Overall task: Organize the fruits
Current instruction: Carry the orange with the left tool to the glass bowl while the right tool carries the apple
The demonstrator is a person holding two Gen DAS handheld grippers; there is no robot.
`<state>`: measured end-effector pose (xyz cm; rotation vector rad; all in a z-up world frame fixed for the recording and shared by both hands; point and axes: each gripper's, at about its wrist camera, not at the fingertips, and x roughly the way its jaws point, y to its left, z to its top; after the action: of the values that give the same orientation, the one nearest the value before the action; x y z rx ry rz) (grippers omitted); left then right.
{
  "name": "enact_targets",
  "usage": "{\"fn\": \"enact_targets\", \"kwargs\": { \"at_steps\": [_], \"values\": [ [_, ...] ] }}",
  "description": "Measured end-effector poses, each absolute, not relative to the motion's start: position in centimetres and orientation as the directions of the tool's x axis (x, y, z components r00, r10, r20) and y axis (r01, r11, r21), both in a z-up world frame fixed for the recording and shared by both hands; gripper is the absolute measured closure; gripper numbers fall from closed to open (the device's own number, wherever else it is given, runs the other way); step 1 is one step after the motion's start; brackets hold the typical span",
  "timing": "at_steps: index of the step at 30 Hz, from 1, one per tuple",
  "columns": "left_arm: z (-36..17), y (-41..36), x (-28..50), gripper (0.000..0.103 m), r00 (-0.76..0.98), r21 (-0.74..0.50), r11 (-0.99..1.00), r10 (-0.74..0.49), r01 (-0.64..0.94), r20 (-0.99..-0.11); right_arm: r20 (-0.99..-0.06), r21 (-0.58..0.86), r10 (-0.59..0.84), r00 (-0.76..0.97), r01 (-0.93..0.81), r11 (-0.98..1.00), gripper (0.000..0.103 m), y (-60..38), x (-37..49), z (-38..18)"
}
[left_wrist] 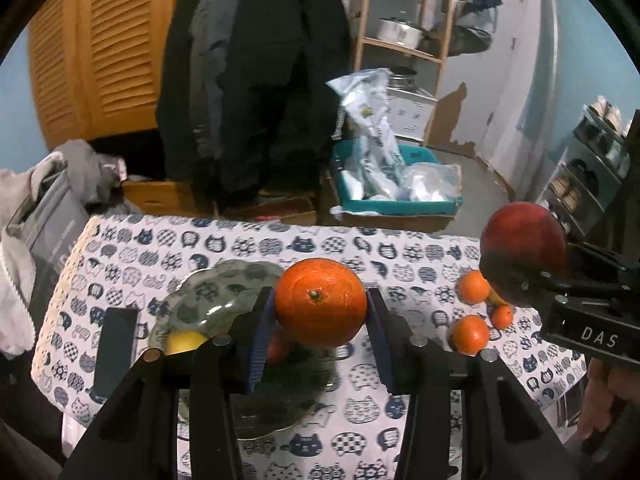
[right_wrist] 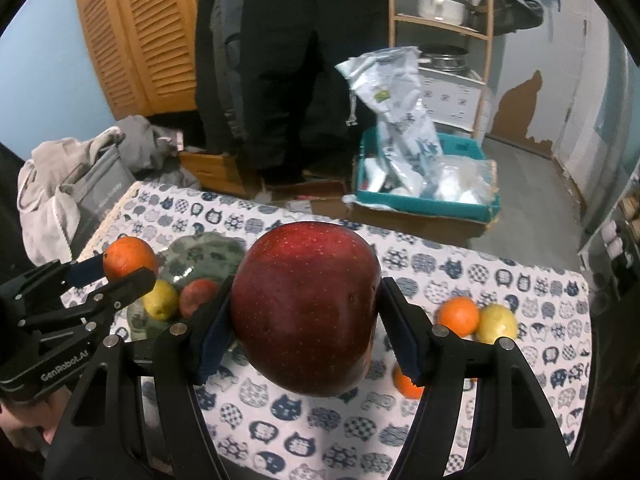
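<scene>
My left gripper (left_wrist: 320,312) is shut on an orange (left_wrist: 321,302) and holds it above the green glass plate (left_wrist: 224,284). The plate holds a yellow lemon (left_wrist: 185,342) and a reddish fruit (left_wrist: 277,350). My right gripper (right_wrist: 306,312) is shut on a big red apple (right_wrist: 306,314), held above the cat-print tablecloth (right_wrist: 320,420). In the right wrist view the left gripper (right_wrist: 116,274) and its orange (right_wrist: 129,258) are at the left, over the plate (right_wrist: 204,254). On the cloth lie small oranges (left_wrist: 470,334) and a yellow lemon (right_wrist: 496,322).
Beyond the table's far edge stand a teal crate (right_wrist: 424,200) with plastic bags, cardboard boxes, hanging dark coats (right_wrist: 280,60) and a wooden shelf (right_wrist: 440,20). A pile of grey clothes (right_wrist: 80,172) lies at the left. A dark phone-like slab (left_wrist: 114,344) lies left of the plate.
</scene>
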<state>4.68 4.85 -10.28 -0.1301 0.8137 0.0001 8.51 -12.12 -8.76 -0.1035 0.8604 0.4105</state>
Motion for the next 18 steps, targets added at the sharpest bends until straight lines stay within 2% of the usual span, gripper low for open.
{"fn": "enact_targets", "kwargs": {
  "at_steps": [18],
  "values": [
    [-13.1,13.8,5.9,0.058,0.633,-0.111,0.973,0.043,-0.201,-0.773,-0.801,0.077,0.349,0.486,-0.494,0.866,0.034,-2.4,11.8,-11.9]
  ]
}}
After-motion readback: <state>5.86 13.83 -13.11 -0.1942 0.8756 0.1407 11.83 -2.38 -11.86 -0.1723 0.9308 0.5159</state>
